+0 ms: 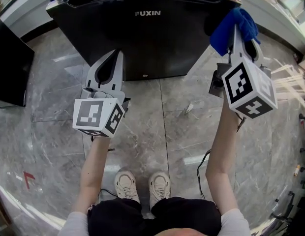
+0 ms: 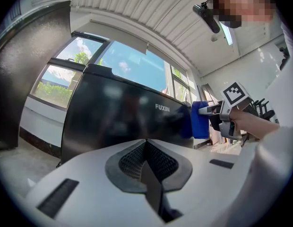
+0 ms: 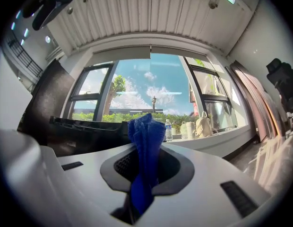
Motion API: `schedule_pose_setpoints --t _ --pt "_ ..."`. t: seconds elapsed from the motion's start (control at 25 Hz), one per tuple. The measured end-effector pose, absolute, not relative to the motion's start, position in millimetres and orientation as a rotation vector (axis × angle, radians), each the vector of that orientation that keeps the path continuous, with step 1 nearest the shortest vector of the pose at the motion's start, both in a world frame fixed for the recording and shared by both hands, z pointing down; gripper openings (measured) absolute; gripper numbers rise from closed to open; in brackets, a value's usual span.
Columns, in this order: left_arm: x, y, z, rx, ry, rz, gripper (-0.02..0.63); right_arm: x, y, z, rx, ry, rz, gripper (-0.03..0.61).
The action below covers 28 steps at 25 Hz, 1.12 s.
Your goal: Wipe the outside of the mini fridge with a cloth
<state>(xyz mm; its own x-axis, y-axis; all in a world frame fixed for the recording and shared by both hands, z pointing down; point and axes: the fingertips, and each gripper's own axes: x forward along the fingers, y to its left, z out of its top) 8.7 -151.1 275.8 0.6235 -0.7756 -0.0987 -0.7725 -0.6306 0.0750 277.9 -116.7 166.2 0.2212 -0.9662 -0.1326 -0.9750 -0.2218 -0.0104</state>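
Black mini fridge (image 1: 142, 38) at top centre of the head view, on a grey tiled floor (image 1: 172, 132), blue cloth (image 1: 230, 26) at upper right by the fridge's corner, pinched in the right gripper's (image 1: 237, 39) jaws, left gripper (image 1: 114, 58) centre left, jaws pressed together, empty.

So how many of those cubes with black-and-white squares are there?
2. One marker cube sits on the left gripper, the other on the right gripper, which grips a blue cloth. None seems hidden.
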Motion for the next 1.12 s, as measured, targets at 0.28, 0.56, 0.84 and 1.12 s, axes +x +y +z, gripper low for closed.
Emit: schedule_pose_setpoints --t 0.28,0.56,0.84,1.12 --pt "-20.8 -151.3 271.2 2.763 -1.417 -0.221 0.003 178.4 -114.1 189.4 -2.161 2.153 0.084 0.064" --pt "-69.4 -155.3 278.9 2.682 -1.533 -0.207 0.003 59.3 -140.2 208.4 -1.900 2.402 0.030 0.064" --pt "-120.0 -161.5 281.6 2.634 -1.623 -0.194 0.003 -24.9 -167.7 213.6 -1.768 2.514 0.065 0.064" --pt "-174.1 -161.4 296.3 2.567 -1.699 -0.173 0.003 -82.4 -193.3 216.3 -1.753 2.519 0.121 0.064"
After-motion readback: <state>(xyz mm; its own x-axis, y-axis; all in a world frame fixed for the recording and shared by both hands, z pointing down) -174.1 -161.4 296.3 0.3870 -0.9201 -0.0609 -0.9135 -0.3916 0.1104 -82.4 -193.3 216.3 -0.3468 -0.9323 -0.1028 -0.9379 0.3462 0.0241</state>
